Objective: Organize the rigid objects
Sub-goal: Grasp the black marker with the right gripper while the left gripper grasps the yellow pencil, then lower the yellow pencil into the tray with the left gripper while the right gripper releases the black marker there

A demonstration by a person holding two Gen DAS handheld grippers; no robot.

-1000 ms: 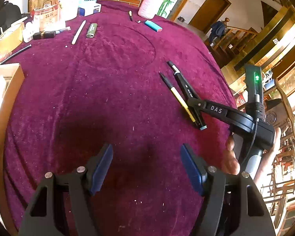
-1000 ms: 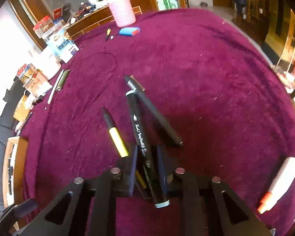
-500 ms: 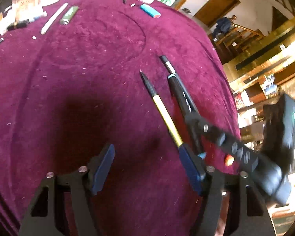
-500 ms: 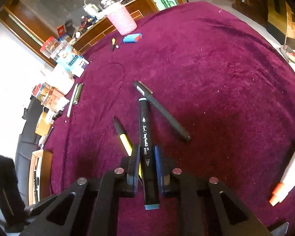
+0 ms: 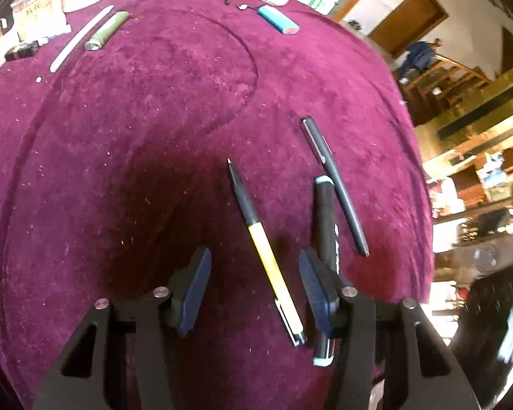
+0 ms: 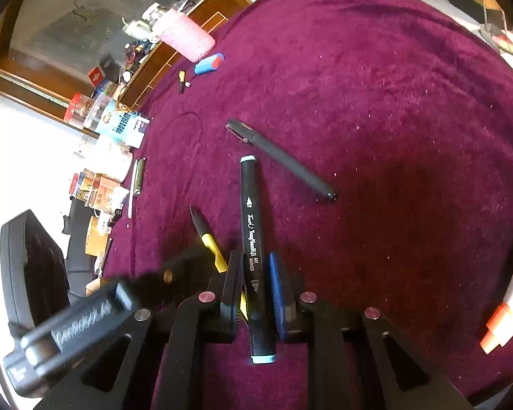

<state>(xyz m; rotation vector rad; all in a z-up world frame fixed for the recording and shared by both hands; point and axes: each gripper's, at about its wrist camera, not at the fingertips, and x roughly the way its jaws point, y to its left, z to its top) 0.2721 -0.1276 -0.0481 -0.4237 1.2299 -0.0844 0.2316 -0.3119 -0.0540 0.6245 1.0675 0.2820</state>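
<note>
three pens lie close together on the purple cloth (image 5: 154,136). right gripper (image 6: 256,273) pinches the black marker (image 6: 253,225), printed "art marker". left gripper (image 5: 253,276), jaws half spread and just been closing, straddles the yellow pen (image 5: 266,256), pads not touching it. slim black pen (image 5: 335,184) lies just beside. step judged: gathering pens; next, finish closing on the yellow barrel.

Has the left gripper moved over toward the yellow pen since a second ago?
Yes. The left gripper has slid across the maroon tablecloth until its jaws, which have just been closing, straddle the yellow pen without pressing it.
</note>
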